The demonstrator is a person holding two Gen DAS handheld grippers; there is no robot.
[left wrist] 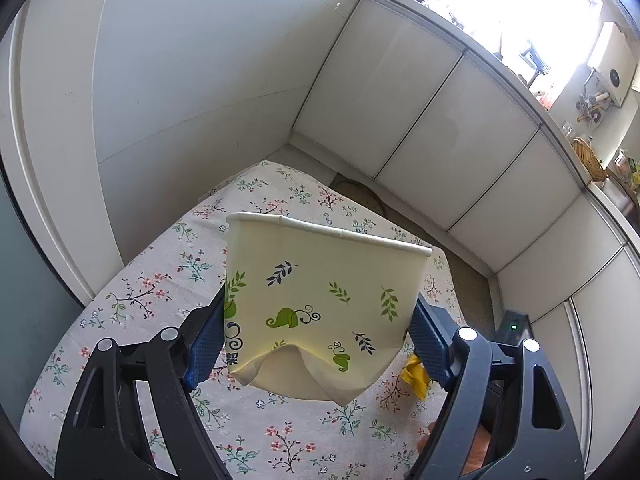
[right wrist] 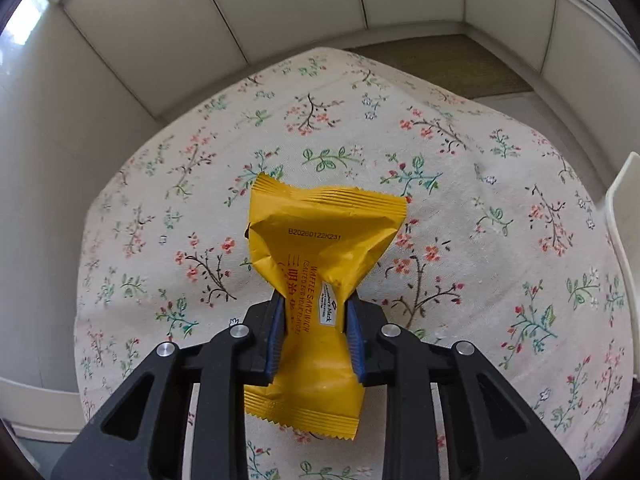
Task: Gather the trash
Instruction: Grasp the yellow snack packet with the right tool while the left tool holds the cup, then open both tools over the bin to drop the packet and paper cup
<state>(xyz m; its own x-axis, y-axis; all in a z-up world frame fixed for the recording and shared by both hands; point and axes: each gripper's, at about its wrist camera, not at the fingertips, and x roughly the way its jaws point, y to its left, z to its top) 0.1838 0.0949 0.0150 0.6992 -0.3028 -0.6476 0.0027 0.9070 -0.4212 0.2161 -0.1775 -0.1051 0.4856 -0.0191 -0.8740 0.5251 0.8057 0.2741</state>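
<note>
A pale yellow paper cup (left wrist: 320, 304) with green and dark leaf prints is squeezed between the blue pads of my left gripper (left wrist: 316, 340); its base is crumpled and its rim points away from the camera. My right gripper (right wrist: 316, 320) is shut on a yellow snack wrapper (right wrist: 320, 240), pinching it at the waist just above the floral tablecloth (right wrist: 480, 240). A bit of the same yellow wrapper (left wrist: 416, 374) peeks out beside the left gripper's right finger, and the cup's white rim (right wrist: 624, 216) shows at the right edge of the right wrist view.
The table with the floral cloth (left wrist: 160, 288) stands near white cabinet doors (left wrist: 440, 120) and a white wall (left wrist: 180, 60). A brown floor mat (right wrist: 440, 60) lies beyond the table's far edge. The counter above the cabinets carries several small items (left wrist: 592, 104).
</note>
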